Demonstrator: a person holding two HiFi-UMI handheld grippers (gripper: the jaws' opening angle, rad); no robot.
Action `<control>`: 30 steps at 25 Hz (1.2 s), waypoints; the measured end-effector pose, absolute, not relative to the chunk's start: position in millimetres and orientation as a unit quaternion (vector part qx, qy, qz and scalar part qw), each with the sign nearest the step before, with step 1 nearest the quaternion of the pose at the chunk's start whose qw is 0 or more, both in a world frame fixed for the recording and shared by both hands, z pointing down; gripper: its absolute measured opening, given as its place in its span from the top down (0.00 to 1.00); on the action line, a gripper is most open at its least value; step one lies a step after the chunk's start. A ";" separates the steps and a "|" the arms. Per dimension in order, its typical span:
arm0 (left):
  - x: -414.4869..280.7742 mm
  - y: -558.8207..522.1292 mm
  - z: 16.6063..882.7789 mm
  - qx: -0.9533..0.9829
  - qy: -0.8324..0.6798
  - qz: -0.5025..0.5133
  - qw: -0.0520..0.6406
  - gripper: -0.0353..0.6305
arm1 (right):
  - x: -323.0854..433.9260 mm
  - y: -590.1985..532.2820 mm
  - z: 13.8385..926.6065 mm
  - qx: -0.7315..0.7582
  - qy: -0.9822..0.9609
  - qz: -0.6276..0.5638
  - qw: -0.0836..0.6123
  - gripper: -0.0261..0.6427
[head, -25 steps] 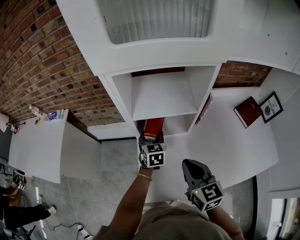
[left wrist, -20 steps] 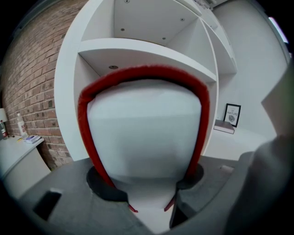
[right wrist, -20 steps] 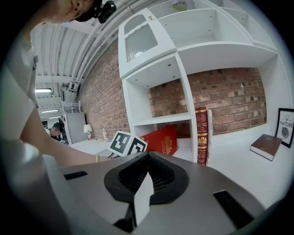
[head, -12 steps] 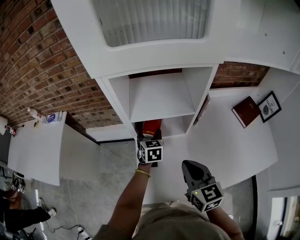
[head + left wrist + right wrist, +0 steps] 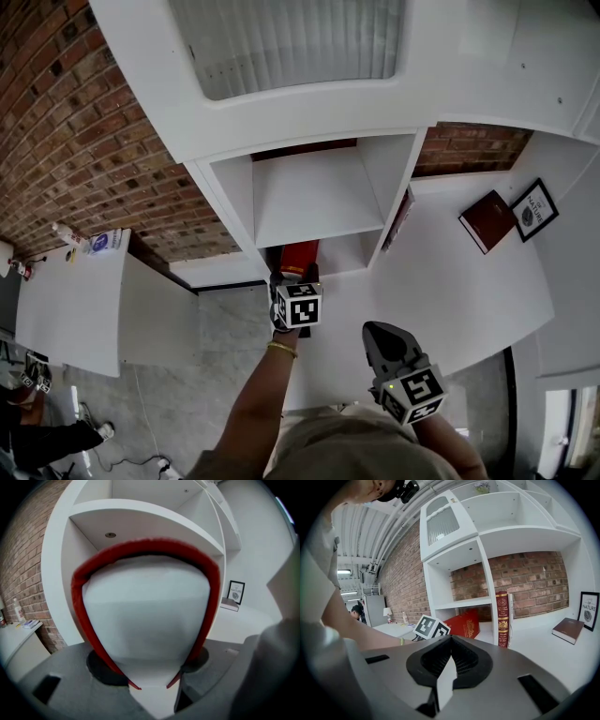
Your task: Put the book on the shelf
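Far left, a rough brick wall meets a smooth white table; neither matters here. Just right of them, the left gripper has the red book at the mouth of the lower compartment of the white shelf unit. Its jaws are opening with the book between them, and the pads touch the two covers while the pale page block faces us. From the right the book looks tilted, not upright. We judge the release should wait until its lower edge sits on the compartment floor. We would ease the jaws apart slowly and draw straight back towards us, so the pads do not drag it out. The covers look stiff and matt, with a gold emblem. The painted shelf looks slick, so a leaning book may slide flat, and the side wall would steady it.

Nearer us and to the right, the right gripper hangs with jaws together and nothing in them. Beyond it a dark red book with gilt tooling stands upright at the divider. Farther right a brown book lies flat beside a framed print.
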State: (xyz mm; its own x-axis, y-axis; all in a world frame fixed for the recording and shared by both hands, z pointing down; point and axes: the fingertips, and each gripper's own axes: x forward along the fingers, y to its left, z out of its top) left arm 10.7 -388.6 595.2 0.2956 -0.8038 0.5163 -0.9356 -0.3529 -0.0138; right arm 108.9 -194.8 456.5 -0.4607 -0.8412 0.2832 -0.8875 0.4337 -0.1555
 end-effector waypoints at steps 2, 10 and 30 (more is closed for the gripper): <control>10.4 -386.8 595.1 0.794 -0.548 0.217 0.148 0.50 | 109.3 -193.8 455.7 0.515 -0.842 0.141 0.080 0.95; 8.9 -375.2 585.1 0.802 -0.545 0.189 0.152 0.42 | 106.6 -191.2 455.6 0.513 -0.845 0.131 0.071 0.95; -2.4 -321.1 537.2 0.817 -0.534 0.145 0.163 0.43 | 88.0 -171.9 443.6 0.496 -0.858 0.117 0.059 0.95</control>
